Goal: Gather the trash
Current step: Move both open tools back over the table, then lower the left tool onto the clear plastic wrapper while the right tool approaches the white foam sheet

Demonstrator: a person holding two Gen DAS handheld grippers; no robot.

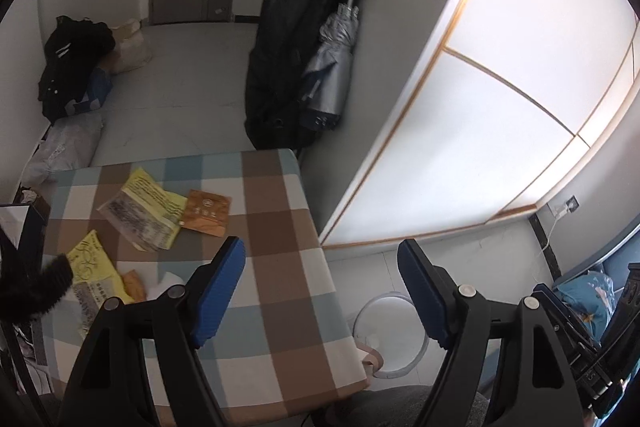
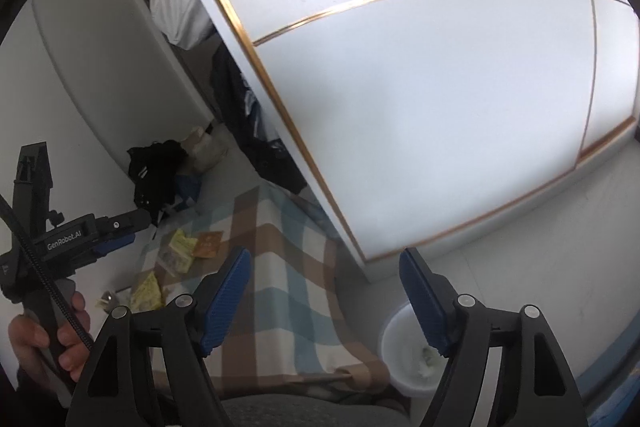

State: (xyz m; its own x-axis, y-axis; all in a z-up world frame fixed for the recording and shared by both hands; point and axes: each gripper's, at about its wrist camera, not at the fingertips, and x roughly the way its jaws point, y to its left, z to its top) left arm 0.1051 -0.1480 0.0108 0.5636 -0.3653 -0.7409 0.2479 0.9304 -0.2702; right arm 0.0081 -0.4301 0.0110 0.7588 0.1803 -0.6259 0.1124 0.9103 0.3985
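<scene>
gaping wide, both ribbed-pad grippers — left gripper [image 1: 322, 291], right gripper [image 2: 326, 301] — above crinkled wrappers [image 1: 140, 213] on checked cloth [image 1: 280, 227].

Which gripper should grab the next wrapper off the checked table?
Left. The left gripper, open, hangs over the table near the yellow wrappers. The right gripper, also open, sits back toward the white bin.

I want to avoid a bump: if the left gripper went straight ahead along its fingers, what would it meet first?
Probably the right edge of the checked tablecloth, or the floor just beside it. The left gripper is open and empty, nothing lies between its fingers, and the wrappers sit left of that line. Depth is uncertain.
</scene>
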